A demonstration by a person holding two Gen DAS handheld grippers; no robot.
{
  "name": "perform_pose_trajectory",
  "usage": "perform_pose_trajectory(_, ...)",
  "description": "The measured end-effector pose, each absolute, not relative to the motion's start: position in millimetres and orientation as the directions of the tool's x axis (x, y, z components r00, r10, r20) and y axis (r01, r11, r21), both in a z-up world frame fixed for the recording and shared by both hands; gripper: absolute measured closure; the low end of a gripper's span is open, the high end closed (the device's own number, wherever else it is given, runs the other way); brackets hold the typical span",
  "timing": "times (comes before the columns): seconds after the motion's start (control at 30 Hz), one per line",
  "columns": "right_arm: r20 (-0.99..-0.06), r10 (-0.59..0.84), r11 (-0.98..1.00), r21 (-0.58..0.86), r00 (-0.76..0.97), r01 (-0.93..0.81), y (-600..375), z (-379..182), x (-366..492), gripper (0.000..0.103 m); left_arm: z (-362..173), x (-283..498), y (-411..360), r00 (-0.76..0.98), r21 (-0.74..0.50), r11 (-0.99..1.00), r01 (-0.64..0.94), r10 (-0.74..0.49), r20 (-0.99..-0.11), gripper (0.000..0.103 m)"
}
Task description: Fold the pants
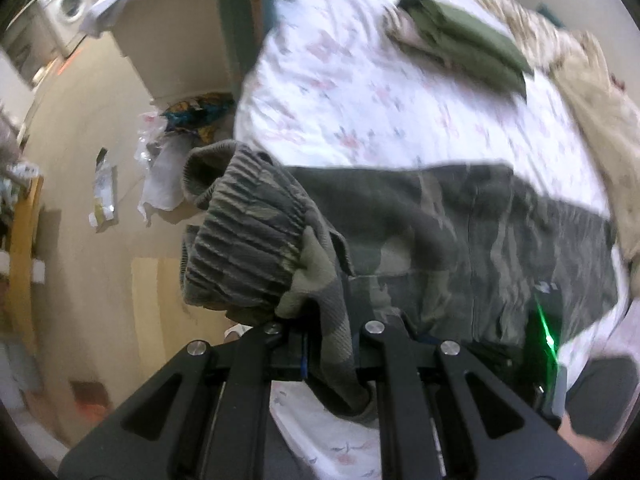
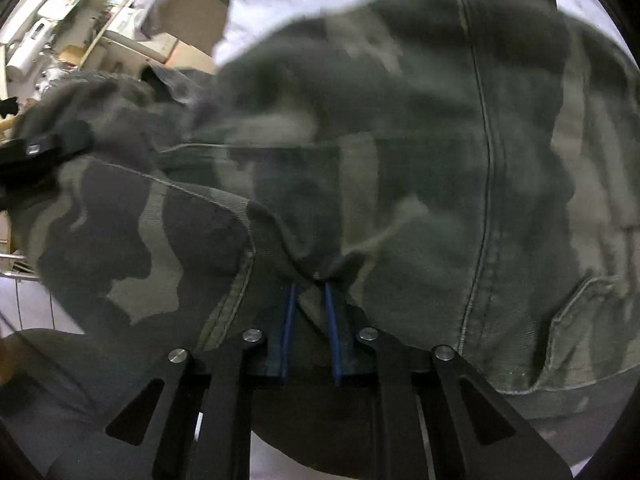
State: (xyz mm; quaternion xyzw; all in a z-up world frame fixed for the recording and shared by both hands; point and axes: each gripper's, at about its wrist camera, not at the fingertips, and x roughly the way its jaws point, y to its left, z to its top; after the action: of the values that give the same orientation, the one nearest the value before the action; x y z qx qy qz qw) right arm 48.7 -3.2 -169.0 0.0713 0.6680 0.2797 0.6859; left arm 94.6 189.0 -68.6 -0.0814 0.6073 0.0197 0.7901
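Camouflage pants (image 1: 460,240) lie across a bed with a white floral sheet (image 1: 360,92). My left gripper (image 1: 320,344) is shut on the pants near their ribbed elastic waistband (image 1: 244,236), which bunches up and hangs over the bed's left edge. In the right wrist view the pants (image 2: 400,140) fill the frame. My right gripper (image 2: 312,280) is shut on a fold of the pants fabric, its blue pads pinching the cloth at their tips. The left gripper's body (image 2: 44,148) shows at the far left.
A folded olive garment (image 1: 460,36) lies on the far part of the bed, with a beige cloth (image 1: 596,116) at the right. Left of the bed is beige floor (image 1: 92,140) with scattered papers and clothes (image 1: 168,152). A washing machine (image 1: 68,4) stands far left.
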Motion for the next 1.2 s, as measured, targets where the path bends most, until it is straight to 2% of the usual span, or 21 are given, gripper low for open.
perform_pose_trajectory(0.13,-0.883,0.464,0.834,0.462,-0.069,-0.303,3,-175,53,0.091,-68,96,179,0.266,-0.049,0.994,-0.1,-0.021,-0.964,0.095)
perform_pose_trajectory(0.2,-0.858,0.507,0.812,0.505,-0.076,-0.293,-4,-164,54,0.084,-68,96,179,0.272,-0.05,0.993,-0.108,-0.019,-0.962,0.095)
perform_pose_trajectory(0.3,-0.816,0.577,0.78,0.557,-0.018,-0.285,-38,-139,57,0.082,-67,95,182,0.276,-0.047,0.992,-0.119,-0.013,-0.961,0.095)
perform_pose_trajectory(0.33,-0.814,0.582,0.782,0.558,0.003,-0.276,-54,-133,57,0.076,-67,95,181,0.278,-0.038,0.993,-0.116,-0.004,-0.96,0.095)
perform_pose_trajectory(0.37,-0.812,0.584,0.786,0.56,0.018,-0.264,-70,-128,58,0.055,-68,95,180,0.277,-0.028,0.993,-0.113,0.005,-0.961,0.095)
perform_pose_trajectory(0.4,-0.81,0.586,0.79,0.562,0.033,-0.245,-93,-122,60,0.044,-69,95,179,0.274,-0.012,0.994,-0.108,0.019,-0.962,0.095)
perform_pose_trajectory(0.43,-0.808,0.587,0.793,0.562,0.049,-0.237,-106,-120,60,0.028,-69,95,177,0.273,0.006,0.995,-0.101,0.034,-0.961,0.095)
perform_pose_trajectory(0.63,-0.813,0.534,0.844,0.526,0.231,-0.1,-238,-103,59,0.026,-59,94,159,0.324,0.063,0.997,-0.054,0.077,-0.943,0.095)
perform_pose_trajectory(0.77,-0.809,0.483,0.857,0.515,0.335,0.007,-296,-88,62,0.026,-45,88,127,0.396,0.174,0.984,0.028,0.149,-0.906,0.095)
perform_pose_trajectory(1.0,-0.702,0.526,0.784,0.619,0.481,0.048,-340,-61,68,0.026,-26,84,43,0.504,0.276,0.955,0.104,0.189,-0.843,0.095)
perform_pose_trajectory(1.2,-0.649,0.54,0.745,0.665,0.536,0.054,-349,-53,77,0.026,-38,59,-72,0.577,0.395,0.861,0.319,0.154,-0.802,0.095)
